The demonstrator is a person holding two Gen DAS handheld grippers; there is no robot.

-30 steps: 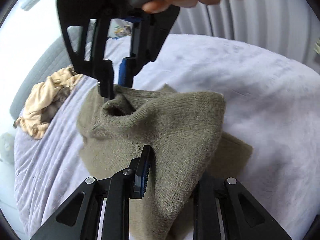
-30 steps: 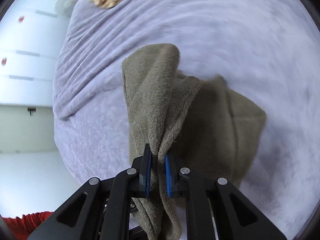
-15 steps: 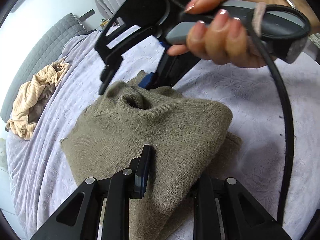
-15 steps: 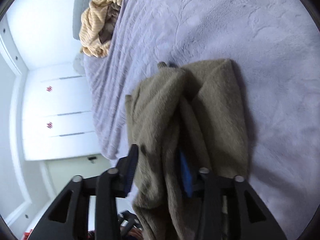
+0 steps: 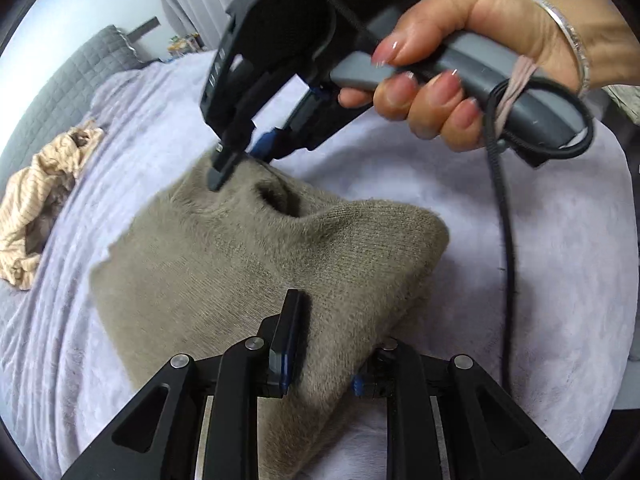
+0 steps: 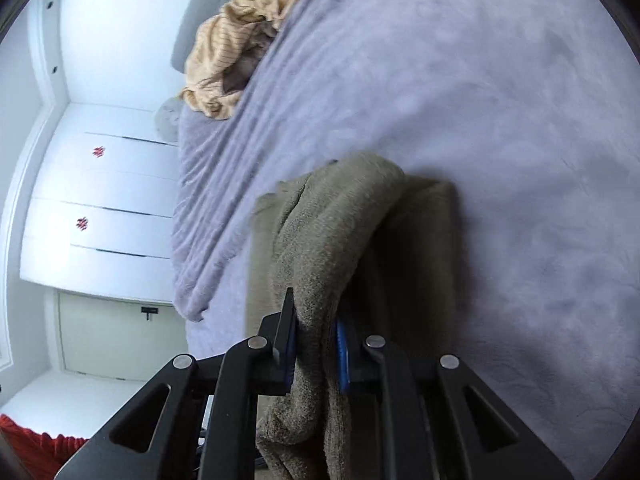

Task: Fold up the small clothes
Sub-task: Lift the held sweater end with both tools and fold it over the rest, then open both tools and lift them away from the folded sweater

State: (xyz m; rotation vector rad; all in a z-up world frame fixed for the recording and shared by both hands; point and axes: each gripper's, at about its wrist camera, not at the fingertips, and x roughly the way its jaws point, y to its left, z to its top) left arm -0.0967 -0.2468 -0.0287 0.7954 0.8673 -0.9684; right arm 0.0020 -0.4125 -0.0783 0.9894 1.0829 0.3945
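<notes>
An olive knit garment (image 5: 240,264) lies bunched on the lavender bed cover (image 5: 520,280), with a round opening near its far end. My left gripper (image 5: 336,320) is shut on the near fold; cloth covers its right finger. At the far end my right gripper (image 5: 240,164), held by a hand (image 5: 440,92), bites the edge beside the opening. In the right wrist view a thick fold of the garment (image 6: 332,232) runs between the blue pads of the right gripper (image 6: 316,320). Its jaws are closing and the pads press on the fold.
A beige striped garment (image 5: 36,200) lies crumpled near the grey quilted headboard (image 5: 80,72), also the beige garment (image 6: 236,40) at the bed's edge. A black cable (image 5: 504,240) hangs from the right handle. White cupboard fronts (image 6: 100,200) stand beyond the bed.
The right gripper sank toward the bed, spread its jaws half a second ago, and has closed again on the olive fold. The garment has settled lower and flatter. The left gripper dipped slightly.
</notes>
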